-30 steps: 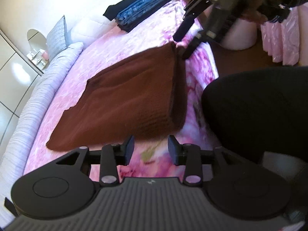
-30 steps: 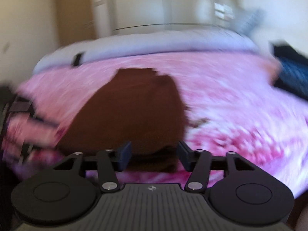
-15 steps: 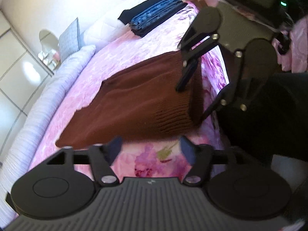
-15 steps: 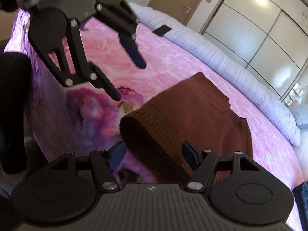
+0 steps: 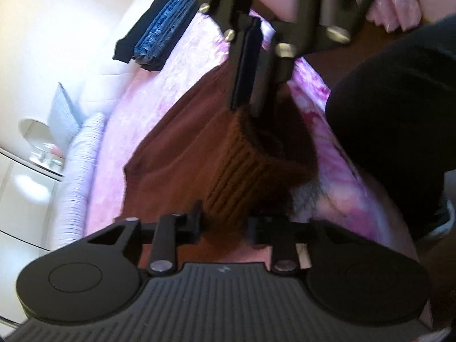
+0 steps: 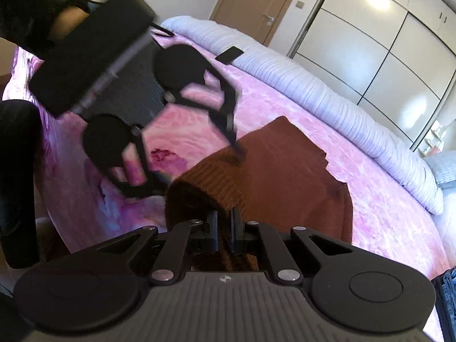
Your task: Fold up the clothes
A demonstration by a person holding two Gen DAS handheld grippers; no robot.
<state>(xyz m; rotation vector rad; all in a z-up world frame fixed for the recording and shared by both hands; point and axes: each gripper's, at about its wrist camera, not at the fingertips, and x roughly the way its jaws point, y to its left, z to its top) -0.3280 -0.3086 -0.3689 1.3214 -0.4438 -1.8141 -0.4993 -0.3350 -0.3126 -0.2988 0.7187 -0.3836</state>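
A brown knit sweater (image 5: 176,148) lies folded on the pink floral bedspread (image 5: 171,71), its ribbed hem towards me. My left gripper (image 5: 225,225) has the thick hem between its pads, and its jaws are closing on it. From the left wrist view my right gripper (image 5: 248,105) comes down from above, pinching the same hem a little farther along. In the right wrist view the right gripper (image 6: 224,228) is shut on the sweater (image 6: 285,171), whose edge bunches up around its pads. One of the left gripper's fingers (image 6: 229,119) rests on top of the hem there.
A stack of folded blue and dark clothes (image 5: 162,37) lies at the far end of the bed. A pale striped bolster (image 6: 313,91) runs along the far side, with a small black object (image 6: 229,54) on it. A person's dark-clothed leg (image 5: 393,114) stands by the bed's near edge.
Both grippers, open above the sweater half a second ago, have come down onto its near hem and closed on it. The hem now bunches up between them.
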